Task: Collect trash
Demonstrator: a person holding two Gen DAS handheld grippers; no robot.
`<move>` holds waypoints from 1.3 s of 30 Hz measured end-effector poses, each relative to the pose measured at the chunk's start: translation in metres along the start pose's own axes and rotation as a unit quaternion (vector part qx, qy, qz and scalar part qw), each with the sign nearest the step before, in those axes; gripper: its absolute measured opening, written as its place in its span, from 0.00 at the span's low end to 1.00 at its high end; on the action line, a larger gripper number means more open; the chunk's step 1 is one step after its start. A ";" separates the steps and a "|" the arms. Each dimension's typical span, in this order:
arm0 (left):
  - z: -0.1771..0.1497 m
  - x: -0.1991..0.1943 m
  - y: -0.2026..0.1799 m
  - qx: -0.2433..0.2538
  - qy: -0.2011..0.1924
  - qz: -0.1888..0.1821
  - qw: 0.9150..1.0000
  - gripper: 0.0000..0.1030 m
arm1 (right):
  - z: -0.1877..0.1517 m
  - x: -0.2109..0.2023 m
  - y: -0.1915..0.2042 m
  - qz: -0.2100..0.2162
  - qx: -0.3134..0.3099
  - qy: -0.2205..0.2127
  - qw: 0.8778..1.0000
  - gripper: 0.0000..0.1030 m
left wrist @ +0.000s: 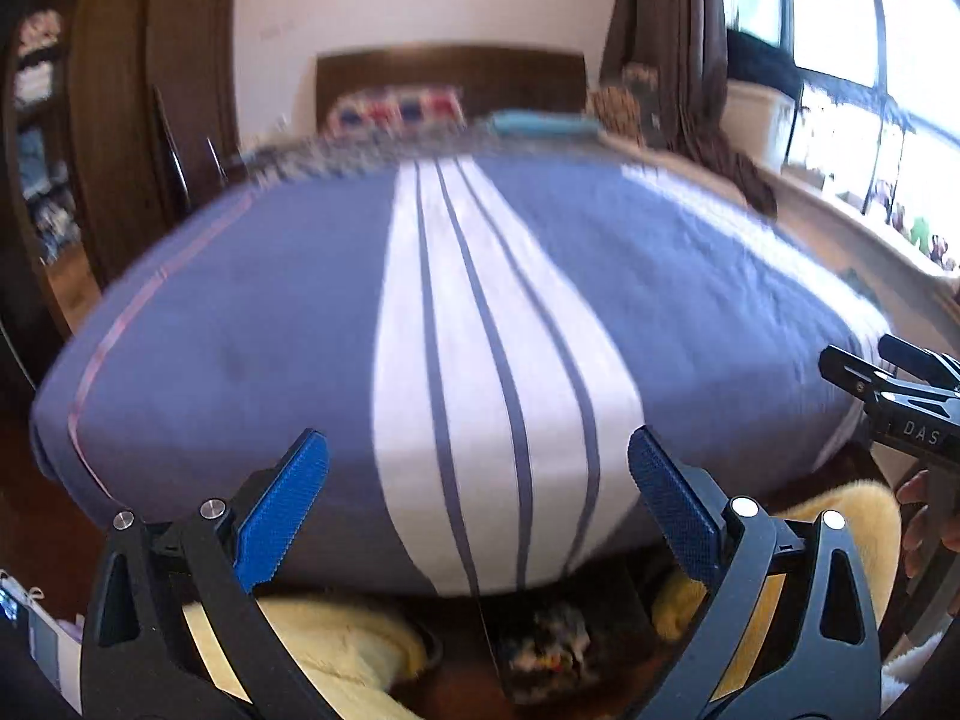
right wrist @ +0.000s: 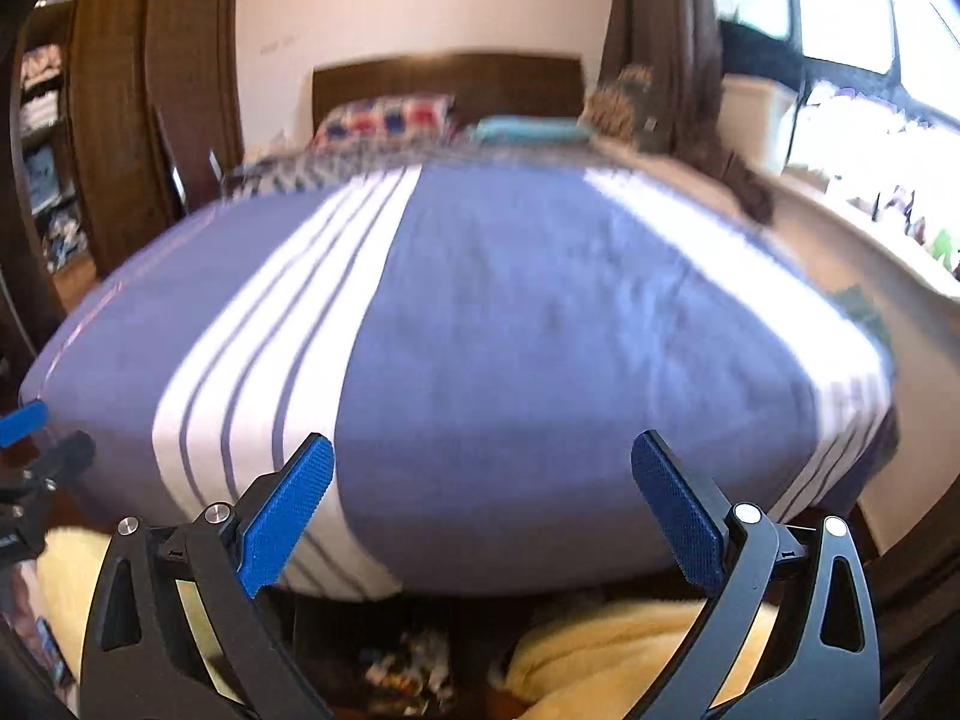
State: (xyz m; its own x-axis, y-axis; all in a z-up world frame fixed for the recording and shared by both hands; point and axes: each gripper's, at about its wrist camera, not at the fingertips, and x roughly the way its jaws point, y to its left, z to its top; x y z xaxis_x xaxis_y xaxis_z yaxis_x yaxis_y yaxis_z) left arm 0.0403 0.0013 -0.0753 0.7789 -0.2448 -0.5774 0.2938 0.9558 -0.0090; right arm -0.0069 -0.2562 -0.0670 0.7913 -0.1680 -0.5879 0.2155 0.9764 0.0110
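Below bed foot [left wrist: 480, 420] | trash heap [left wrist: 546, 648] — small, mixed colours, blurred

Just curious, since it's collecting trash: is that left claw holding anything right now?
No, the left gripper has its jaws spread wide with only the bed cover visible between them.

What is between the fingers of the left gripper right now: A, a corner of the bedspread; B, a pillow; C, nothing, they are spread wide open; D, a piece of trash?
C: the left gripper has its blue fingers spread wide, with only the striped bedspread beyond them.
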 end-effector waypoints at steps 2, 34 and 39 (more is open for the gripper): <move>0.011 -0.015 -0.001 0.001 -0.026 0.008 1.000 0.92 | 0.012 -0.016 -0.005 -0.011 -0.001 -0.027 1.000 0.97; 0.042 -0.121 0.018 -0.030 -0.180 0.084 0.980 0.92 | 0.043 -0.128 -0.022 -0.054 0.027 -0.200 0.978 0.97; 0.043 -0.123 0.017 -0.027 -0.182 0.081 0.980 0.92 | 0.043 -0.125 -0.021 -0.049 0.023 -0.198 0.979 0.97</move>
State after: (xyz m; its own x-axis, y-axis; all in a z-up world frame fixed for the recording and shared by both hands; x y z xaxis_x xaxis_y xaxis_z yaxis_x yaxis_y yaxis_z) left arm -0.0269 0.0406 0.0303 0.9617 -0.1220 -0.2456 0.1282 0.9917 0.0091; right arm -0.0858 -0.2611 0.0415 0.9231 -0.3090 -0.2289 0.3202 0.9473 0.0127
